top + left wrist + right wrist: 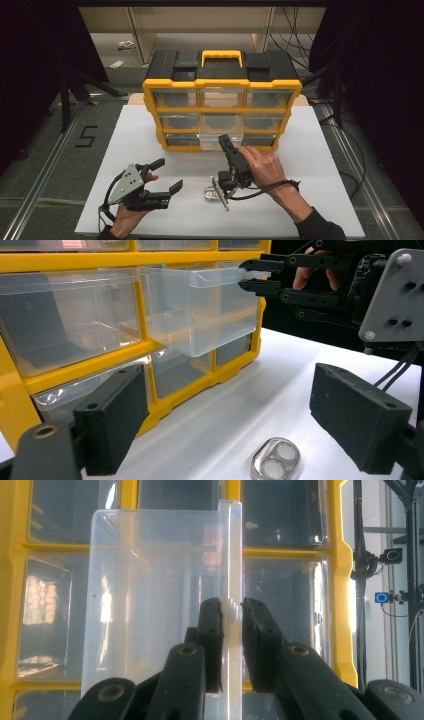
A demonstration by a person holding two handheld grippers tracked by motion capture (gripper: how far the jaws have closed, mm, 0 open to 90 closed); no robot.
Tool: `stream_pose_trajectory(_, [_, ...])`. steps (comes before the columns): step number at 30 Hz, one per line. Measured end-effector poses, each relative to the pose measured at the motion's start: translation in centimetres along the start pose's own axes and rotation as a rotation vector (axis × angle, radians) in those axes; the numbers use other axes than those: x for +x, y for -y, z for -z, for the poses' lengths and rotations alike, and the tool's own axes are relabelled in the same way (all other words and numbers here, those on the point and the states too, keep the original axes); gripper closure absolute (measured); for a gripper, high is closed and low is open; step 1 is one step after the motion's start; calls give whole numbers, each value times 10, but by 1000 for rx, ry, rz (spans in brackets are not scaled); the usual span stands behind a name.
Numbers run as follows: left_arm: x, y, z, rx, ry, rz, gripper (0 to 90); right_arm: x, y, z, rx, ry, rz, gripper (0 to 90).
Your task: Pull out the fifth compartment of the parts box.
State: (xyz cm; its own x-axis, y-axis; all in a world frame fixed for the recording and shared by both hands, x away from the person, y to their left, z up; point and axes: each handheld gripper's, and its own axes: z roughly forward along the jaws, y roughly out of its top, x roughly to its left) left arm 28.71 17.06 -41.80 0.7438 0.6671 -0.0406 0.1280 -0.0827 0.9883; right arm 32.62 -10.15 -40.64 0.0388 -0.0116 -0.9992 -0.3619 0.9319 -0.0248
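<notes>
Fingers point(231, 611) pinch unlabelled drawer point(160, 595).

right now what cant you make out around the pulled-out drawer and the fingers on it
- Clear drawer inside: right gripper view, glare on the plastic; any contents unreadable.
- Right gripper fingers on the drawer's front wall: high view, the hand covers the pinch.
- Metal ring piece: left gripper view, bottom edge crops it; high view, too small.

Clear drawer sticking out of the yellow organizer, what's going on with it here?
The right gripper is shut on the front wall of the clear drawer, which stands partly pulled out of the middle row of the yellow organizer. The left gripper waits open over the white table, beside a small metal ring piece.
</notes>
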Motion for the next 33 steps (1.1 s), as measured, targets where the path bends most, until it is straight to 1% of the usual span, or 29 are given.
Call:
stream_pose_trajectory(2, [0,0,0,-1,0,1,150,1,0,1,2,0,-6,796])
stream_pose_trajectory(7, [0,0,0,0,0,1,150,1,0,2,0,-3,3,794])
stream_pose_trajectory(8, [0,0,0,0,0,2,150,2,0,3,0,-3,-5,794])
stream_pose_trajectory(9, [0,0,0,1,0,2,150,3,0,3,-4,-3,1,794])
stream_pose_trajectory(13, [0,0,0,0,1,1,150,5,0,3,-6,1,-4,793])
stream_pose_trajectory(15, [0,0,0,2,1,1,150,5,-1,3,-8,3,3,792])
stream_pose_trajectory(20, [0,0,0,2,0,1,150,5,-1,4,-6,3,-1,788])
stream_pose_trajectory(24, [0,0,0,0,0,1,150,5,-1,4,-3,-5,-18,776])
stream_pose_trajectory(26, [0,0,0,0,-1,0,150,3,0,4,-11,-11,-31,732])
stream_pose_trajectory(29, [0,0,0,0,-1,1,150,-1,0,5,-13,-40,-59,658])
stream_pose_trajectory(30, [0,0,0,1,-1,2,150,-3,0,5,-23,-45,-68,632])
stream_pose_trajectory(31, [0,0,0,1,0,0,150,-4,0,7,-21,-66,-93,610])
stream_pose_trajectory(32, [0,0,0,1,-1,-1,150,-6,0,8,-36,-80,-107,593])
stream_pose_trajectory(33, [0,0,0,0,0,-1,150,-7,0,9,-40,-84,-110,576])
